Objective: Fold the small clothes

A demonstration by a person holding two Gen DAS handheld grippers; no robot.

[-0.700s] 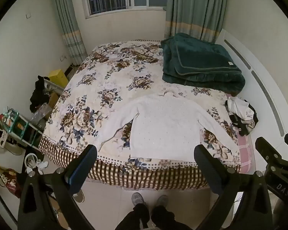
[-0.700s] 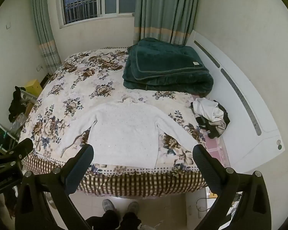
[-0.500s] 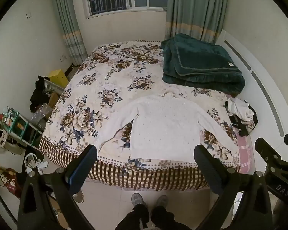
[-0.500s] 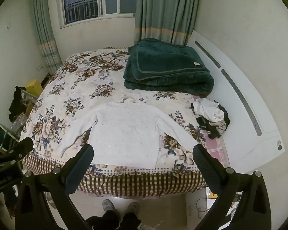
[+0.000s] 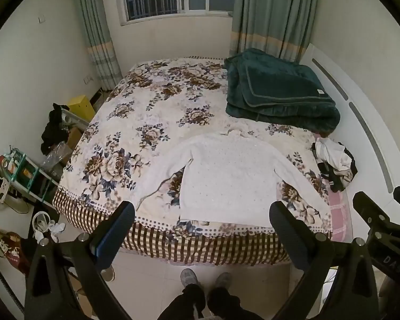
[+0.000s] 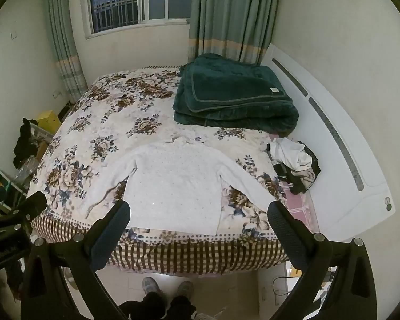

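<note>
White sweater lies flat and unfolded near the bed's foot edge; your left gripper and right gripper hover above, jaws open and empty; every fold remains.

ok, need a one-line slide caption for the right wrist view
White sweater spread flat on the floral bed, right gripper open above its hem, nothing grasped.

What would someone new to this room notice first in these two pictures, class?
Most likely the white sweater, spread flat with its sleeves out near the foot of the floral bed. Next, the dark green blanket, folded at the far right corner by the curtain. Nearest the camera, the left gripper and right gripper both stand open above the floor, touching nothing.
</note>
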